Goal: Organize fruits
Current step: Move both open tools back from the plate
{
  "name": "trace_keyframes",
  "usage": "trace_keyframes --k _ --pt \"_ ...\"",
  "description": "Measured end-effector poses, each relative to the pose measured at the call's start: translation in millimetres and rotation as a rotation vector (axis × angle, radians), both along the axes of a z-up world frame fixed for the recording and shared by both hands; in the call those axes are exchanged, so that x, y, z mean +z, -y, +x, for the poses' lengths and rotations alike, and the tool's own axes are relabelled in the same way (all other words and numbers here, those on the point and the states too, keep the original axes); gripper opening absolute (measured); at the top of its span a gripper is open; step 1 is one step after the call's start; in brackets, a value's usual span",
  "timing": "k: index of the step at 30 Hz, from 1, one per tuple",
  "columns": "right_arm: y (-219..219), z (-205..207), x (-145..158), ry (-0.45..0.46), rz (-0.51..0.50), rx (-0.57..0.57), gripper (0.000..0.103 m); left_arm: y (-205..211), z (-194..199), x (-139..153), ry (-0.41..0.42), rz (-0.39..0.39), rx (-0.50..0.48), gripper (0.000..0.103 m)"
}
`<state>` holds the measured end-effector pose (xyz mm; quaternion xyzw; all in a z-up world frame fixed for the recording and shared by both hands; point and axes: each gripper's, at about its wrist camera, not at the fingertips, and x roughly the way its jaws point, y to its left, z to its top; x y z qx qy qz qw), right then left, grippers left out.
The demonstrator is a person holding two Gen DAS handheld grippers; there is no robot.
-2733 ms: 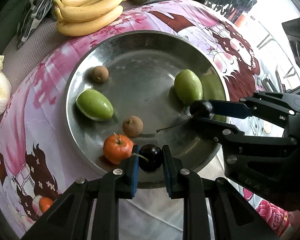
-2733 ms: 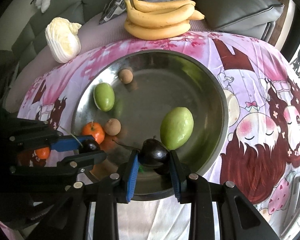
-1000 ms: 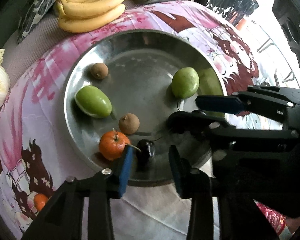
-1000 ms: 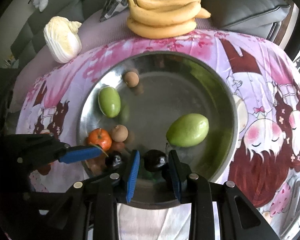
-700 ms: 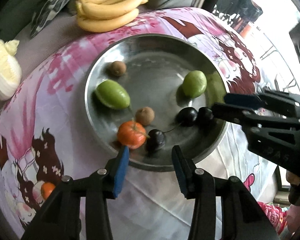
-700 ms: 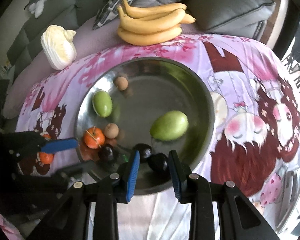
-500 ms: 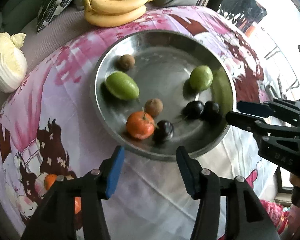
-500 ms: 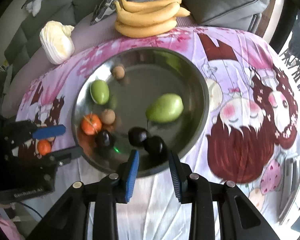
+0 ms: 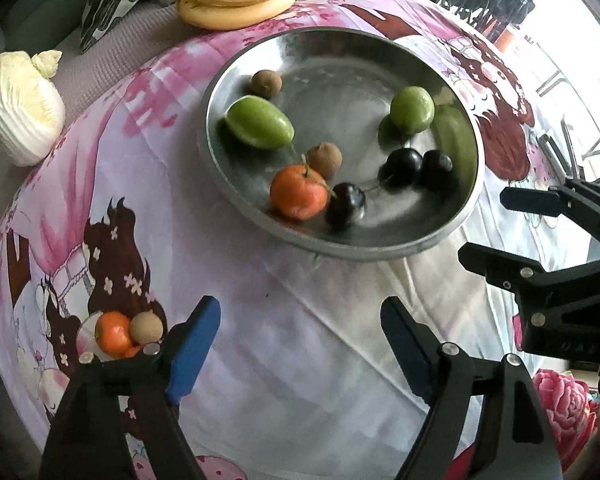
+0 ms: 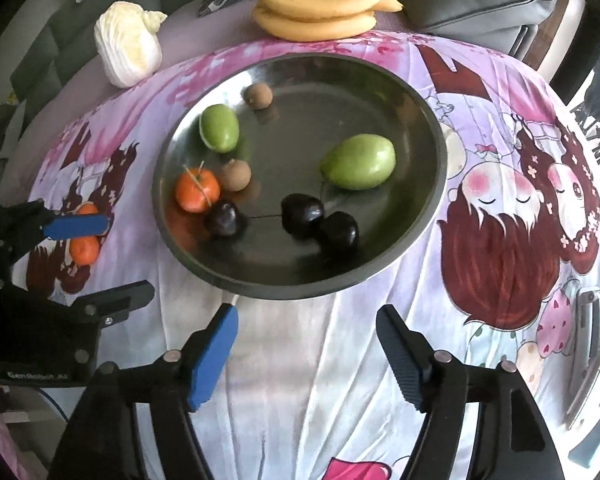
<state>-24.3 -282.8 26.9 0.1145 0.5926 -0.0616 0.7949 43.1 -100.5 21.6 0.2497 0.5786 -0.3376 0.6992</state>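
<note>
Your left tongs (image 9: 300,332) had just been opening and stood spread, empty; your right tongs (image 10: 306,332) likewise; ahead of both, the steel bowl (image 10: 428,216) held three dark cherries (image 10: 302,210), probably touching.

We see the left gripper (image 9: 300,320) over bare cloth (image 9: 300,380), its jaws just opened wide with nothing between them. Ahead, the metal bowl (image 9: 380,246) holds three dark cherries (image 9: 346,204), a tangerine (image 9: 298,197) and two green fruits (image 9: 260,122).
</note>
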Motion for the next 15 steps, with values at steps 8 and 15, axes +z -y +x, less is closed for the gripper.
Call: trace_keyframes --k 8,15 --pt "-13.9 1.7 4.0 0.012 -0.032 0.02 0.09 -31.2 9.1 2.2 0.023 -0.042 0.079 0.098" --pt "-29.2 9.2 9.5 0.041 -0.066 0.044 0.1 -61.2 23.4 5.0 0.052 -0.085 0.162 0.102"
